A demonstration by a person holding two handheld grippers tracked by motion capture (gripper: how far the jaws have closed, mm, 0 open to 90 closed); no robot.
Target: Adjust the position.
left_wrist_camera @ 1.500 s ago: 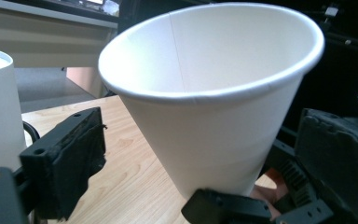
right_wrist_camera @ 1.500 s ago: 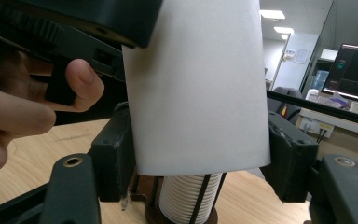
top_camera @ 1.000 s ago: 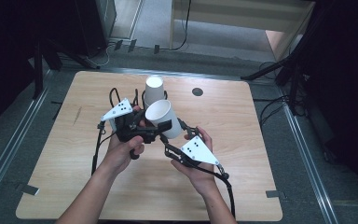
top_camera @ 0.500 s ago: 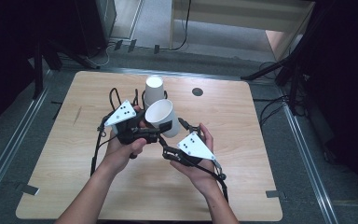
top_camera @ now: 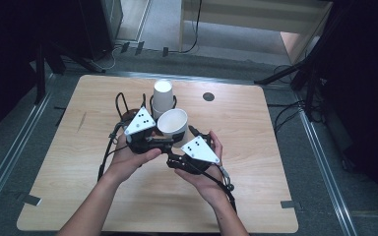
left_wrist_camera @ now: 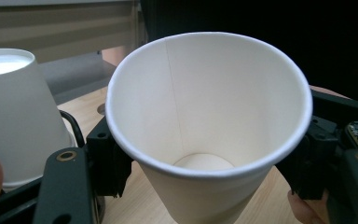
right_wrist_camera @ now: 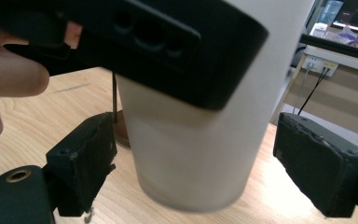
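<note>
Overhead, high view: left tool [top_camera: 163,142] clamps paper cup [top_camera: 173,125] above bench [top_camera: 256,162], near inverted cup stack [top_camera: 162,96]. Left gripper view: pads pinch cup [left_wrist_camera: 205,126] wall; over-squeeze risks crushing. Right gripper view: right tool [right_wrist_camera: 191,172], just opening, stands clear of cup [right_wrist_camera: 196,154]; single-sided hold risks slip.

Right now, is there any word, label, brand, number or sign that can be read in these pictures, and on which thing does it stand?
None can be read.
Held paper cup: plain white, no print.
Upside-down paper cup: plain white, no print.
Grey plates on the tongs: small dark dots, no letters.
Screen far behind in the right gripper view: something shows on it, too blurred to read.
</note>
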